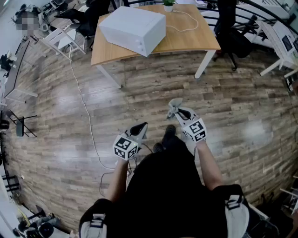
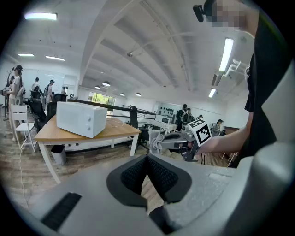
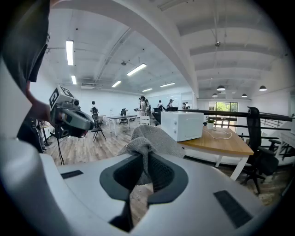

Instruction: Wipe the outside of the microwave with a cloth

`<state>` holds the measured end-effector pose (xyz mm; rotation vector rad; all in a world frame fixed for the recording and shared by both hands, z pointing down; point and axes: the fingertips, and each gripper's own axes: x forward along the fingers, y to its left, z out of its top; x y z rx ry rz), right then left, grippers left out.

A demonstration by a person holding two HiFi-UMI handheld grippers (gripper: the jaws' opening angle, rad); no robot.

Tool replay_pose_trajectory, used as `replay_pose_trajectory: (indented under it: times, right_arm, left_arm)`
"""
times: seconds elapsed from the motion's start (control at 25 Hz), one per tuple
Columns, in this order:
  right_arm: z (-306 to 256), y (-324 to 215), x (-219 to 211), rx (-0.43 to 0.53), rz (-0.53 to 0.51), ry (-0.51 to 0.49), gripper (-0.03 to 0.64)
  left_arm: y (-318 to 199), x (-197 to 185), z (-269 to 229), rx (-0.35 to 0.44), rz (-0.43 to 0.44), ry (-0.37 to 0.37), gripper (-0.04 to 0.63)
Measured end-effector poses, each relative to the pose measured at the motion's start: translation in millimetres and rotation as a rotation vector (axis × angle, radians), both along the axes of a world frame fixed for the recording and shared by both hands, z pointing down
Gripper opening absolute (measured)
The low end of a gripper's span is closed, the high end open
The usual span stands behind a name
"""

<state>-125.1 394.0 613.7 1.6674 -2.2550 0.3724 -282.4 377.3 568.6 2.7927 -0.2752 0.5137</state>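
The microwave (image 1: 132,29) is a plain white box with its door closed. The left gripper view shows two round knobs, one above the other, on its front panel. It stands on a wooden table (image 1: 186,42) with white legs, toward that table's left end as the head view shows it. A white cord (image 1: 185,21) lies looped on the tabletop beside it, and a small potted plant (image 1: 168,4) sits at the table's far edge.

The cloth (image 3: 148,142) is grey with a coarse knitted texture and is bunched into a wad. It is well apart from the microwave and touches no part of it. The right gripper (image 3: 145,162) has its jaws pressed together on the cloth's lower fold, and the rest bulges up past the jaw tips.

The left gripper (image 2: 147,169) has its dark ribbed pads closed against each other, with nothing between them. Both grippers are held low in front of the person, over the wood-plank floor (image 1: 139,88) and short of the table. A thin cable (image 1: 84,108) trails across the floor at left.
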Motion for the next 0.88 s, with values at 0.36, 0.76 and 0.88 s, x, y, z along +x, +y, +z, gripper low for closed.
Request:
replay_pose_trajectory:
  times: [0.36, 0.76, 0.88]
  right_arm:
    - [-6, 25, -28, -0.009, 0.014, 0.002, 0.031]
    - [-9, 12, -34, 0.004, -0.001, -0.008, 0.032]
    - [-9, 4, -25, 0.015, -0.001, -0.018, 0.032]
  left_arm:
    - [18, -37, -8, 0.027, -0.038, 0.020, 0.002]
    - [6, -39, -6, 0.004, -0.051, 0.026, 0.002]
    - [-3, -26, -10, 0.015, -0.043, 0.030, 0.002]
